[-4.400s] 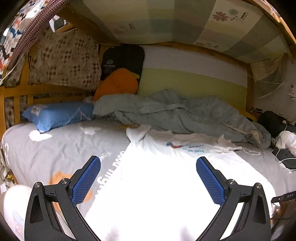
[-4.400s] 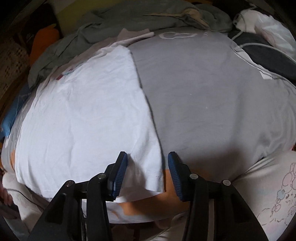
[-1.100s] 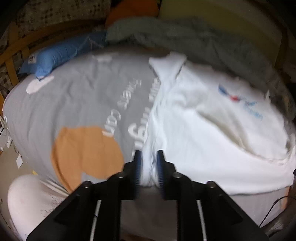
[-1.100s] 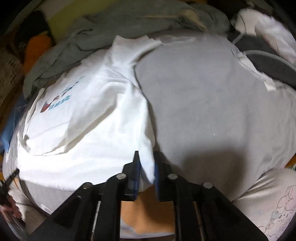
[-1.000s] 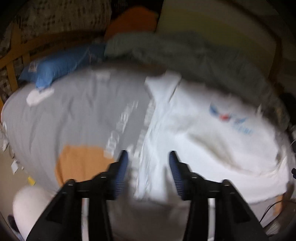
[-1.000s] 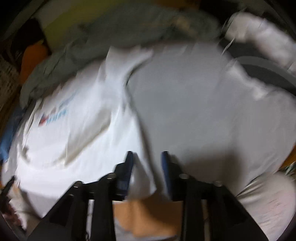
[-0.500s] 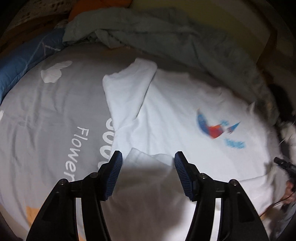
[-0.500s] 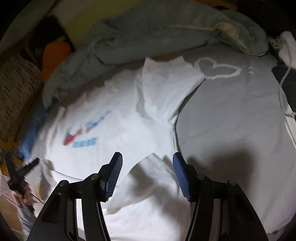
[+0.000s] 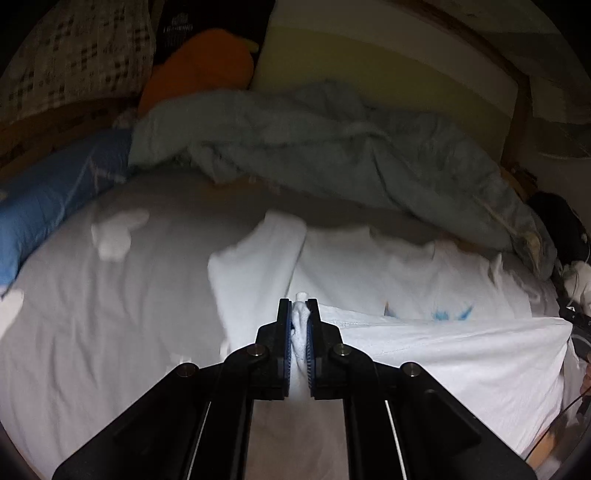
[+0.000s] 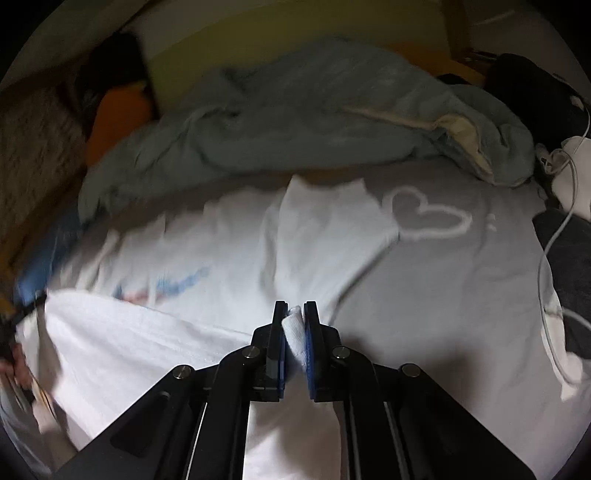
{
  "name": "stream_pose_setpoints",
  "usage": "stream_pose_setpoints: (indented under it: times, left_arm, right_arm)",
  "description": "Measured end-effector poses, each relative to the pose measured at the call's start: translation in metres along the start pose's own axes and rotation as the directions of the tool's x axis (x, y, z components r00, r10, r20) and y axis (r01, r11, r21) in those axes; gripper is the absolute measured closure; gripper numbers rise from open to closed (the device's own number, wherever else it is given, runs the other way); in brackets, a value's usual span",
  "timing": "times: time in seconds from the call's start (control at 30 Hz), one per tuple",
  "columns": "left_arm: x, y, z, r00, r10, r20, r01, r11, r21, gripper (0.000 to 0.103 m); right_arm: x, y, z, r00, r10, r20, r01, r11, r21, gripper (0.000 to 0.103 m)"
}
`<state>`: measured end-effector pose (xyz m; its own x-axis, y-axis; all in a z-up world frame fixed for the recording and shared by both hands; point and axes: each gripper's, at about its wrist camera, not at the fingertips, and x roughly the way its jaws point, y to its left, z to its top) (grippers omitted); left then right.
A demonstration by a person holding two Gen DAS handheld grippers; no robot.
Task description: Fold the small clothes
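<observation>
Left wrist view: the left gripper (image 9: pixel 299 325) is clamped tight on a bunched corner of the white t-shirt (image 9: pixel 424 280), which lies on the grey bedsheet (image 9: pixel 110 314) with its hem lifted. Right wrist view: the right gripper (image 10: pixel 294 334) is pinched onto the other hem corner, the crumpled blanket (image 10: pixel 314 122) behind it.

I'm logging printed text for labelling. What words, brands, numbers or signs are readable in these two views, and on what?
Nothing reads clearly.
Black cushion: white print, too blurred to read.
White T-shirt: blue chest print, red and blue in the right wrist view, smeared, half covered by the folded hem.
Grey bedsheet: white heart outline, a drawing, no letters.
</observation>
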<state>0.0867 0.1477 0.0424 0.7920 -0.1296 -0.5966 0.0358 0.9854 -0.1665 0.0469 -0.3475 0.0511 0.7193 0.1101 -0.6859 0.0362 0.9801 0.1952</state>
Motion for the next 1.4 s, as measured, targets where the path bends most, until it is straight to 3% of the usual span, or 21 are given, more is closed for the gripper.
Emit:
stream_pose_setpoints:
  times: [0.1, 0.17, 0.3, 0.47, 0.67, 0.83, 0.9, 0.97, 1.03, 1.07, 1.17, 1.27, 1.37, 1.4]
  left_arm:
    - [0.002, -0.005, 0.015, 0.999, 0.021, 0.025, -0.022, 1.0, 0.02, 0.097]
    - [-0.006, -0.003, 0.014, 0.999, -0.006, 0.052, 0.005, 1.0, 0.007, 0.097]
    - [-0.024, 0.006, -0.006, 0.997, -0.038, 0.067, 0.038, 0.999, 0.011, 0.097]
    - [-0.037, 0.014, -0.058, 0.999, -0.045, -0.013, 0.046, 0.998, 0.04, 0.096]
    - [-0.044, 0.022, -0.099, 0.994, -0.045, -0.095, 0.043, 0.999, -0.017, 0.095]
    - [-0.053, 0.023, -0.123, 0.992, -0.011, -0.129, 0.008, 1.0, -0.023, 0.083]
    - [-0.062, 0.026, -0.129, 0.992, -0.018, -0.122, 0.013, 0.999, -0.046, 0.061]
    - [-0.072, 0.031, -0.131, 0.993, -0.028, -0.113, 0.019, 0.997, -0.079, 0.049]
    - [-0.082, 0.037, -0.134, 0.993, -0.054, -0.109, 0.04, 0.991, -0.127, 0.044]
    - [-0.086, 0.04, -0.134, 0.992, -0.064, -0.11, 0.047, 0.987, -0.151, 0.038]
    - [-0.09, 0.046, -0.133, 0.994, -0.047, -0.1, 0.029, 0.983, -0.18, 0.036]
    - [-0.083, 0.041, -0.12, 0.997, -0.002, -0.077, -0.009, 0.99, -0.141, 0.036]
    - [-0.075, 0.027, -0.101, 0.997, -0.061, -0.041, 0.056, 0.991, -0.118, 0.036]
    - [-0.071, 0.023, -0.096, 0.996, -0.081, -0.039, 0.076, 0.99, -0.115, 0.037]
  right_arm:
    - [0.004, 0.003, 0.024, 0.998, 0.001, 0.055, -0.002, 1.0, 0.018, 0.095]
    - [0.0, 0.009, 0.031, 0.997, -0.013, 0.081, 0.013, 1.0, 0.007, 0.095]
    - [-0.02, 0.014, 0.02, 0.99, 0.015, 0.143, -0.015, 1.0, 0.001, 0.095]
    - [-0.033, 0.008, -0.032, 0.999, 0.021, 0.046, -0.02, 1.0, -0.022, 0.095]
    - [-0.031, -0.005, -0.086, 0.997, 0.014, -0.075, -0.013, 1.0, 0.01, 0.095]
    - [-0.027, -0.014, -0.112, 0.993, 0.004, -0.116, 0.001, 0.999, 0.044, 0.093]
    - [-0.029, -0.019, -0.12, 0.991, 0.02, -0.134, -0.01, 0.997, 0.075, 0.09]
    - [-0.037, -0.024, -0.126, 0.991, 0.025, -0.135, -0.012, 0.995, 0.101, 0.077]
    - [-0.046, -0.026, -0.129, 0.992, 0.004, -0.128, 0.01, 0.995, 0.103, 0.05]
    - [-0.052, -0.028, -0.131, 0.993, -0.007, -0.114, 0.019, 0.995, 0.101, 0.049]
    - [-0.069, -0.027, -0.135, 0.996, -0.043, -0.079, 0.049, 0.996, 0.068, 0.049]
    - [-0.075, -0.024, -0.134, 0.995, -0.081, -0.055, 0.082, 0.996, 0.027, 0.049]
    - [-0.073, -0.017, -0.126, 0.995, -0.093, -0.041, 0.094, 0.996, 0.009, 0.05]
    - [-0.071, -0.011, -0.122, 0.997, -0.067, -0.041, 0.066, 0.998, -0.009, 0.067]
